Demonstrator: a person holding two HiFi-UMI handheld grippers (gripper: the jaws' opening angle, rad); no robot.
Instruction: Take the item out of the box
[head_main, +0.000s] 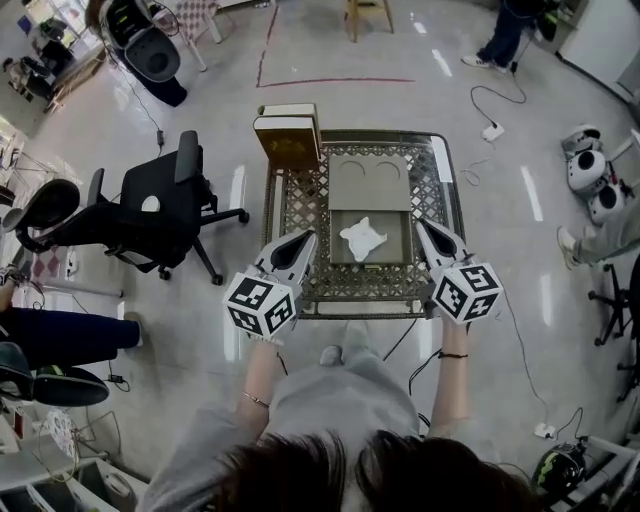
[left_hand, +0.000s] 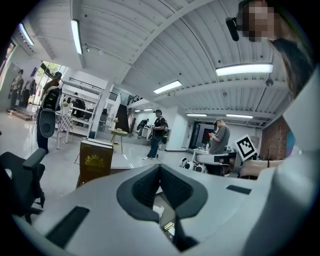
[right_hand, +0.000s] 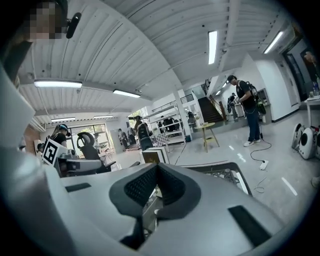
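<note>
A shallow grey box (head_main: 397, 252) lies open on the lattice-topped table (head_main: 350, 285), its lid (head_main: 370, 180) folded flat away from me. Inside it lies a crumpled white item (head_main: 363, 238). My left gripper (head_main: 309, 237) hovers at the box's left edge with its jaws together and nothing between them. My right gripper (head_main: 421, 224) hovers at the box's right edge, likewise shut and empty. In the left gripper view the left gripper (left_hand: 160, 167) points level over the table; the right gripper (right_hand: 157, 167) does the same in the right gripper view.
A brown box with gold print (head_main: 288, 140) stands upright at the table's far left corner, also in the left gripper view (left_hand: 95, 162). A black office chair (head_main: 150, 215) stands left of the table. Cables and white devices (head_main: 590, 175) lie on the floor at right. People stand farther off.
</note>
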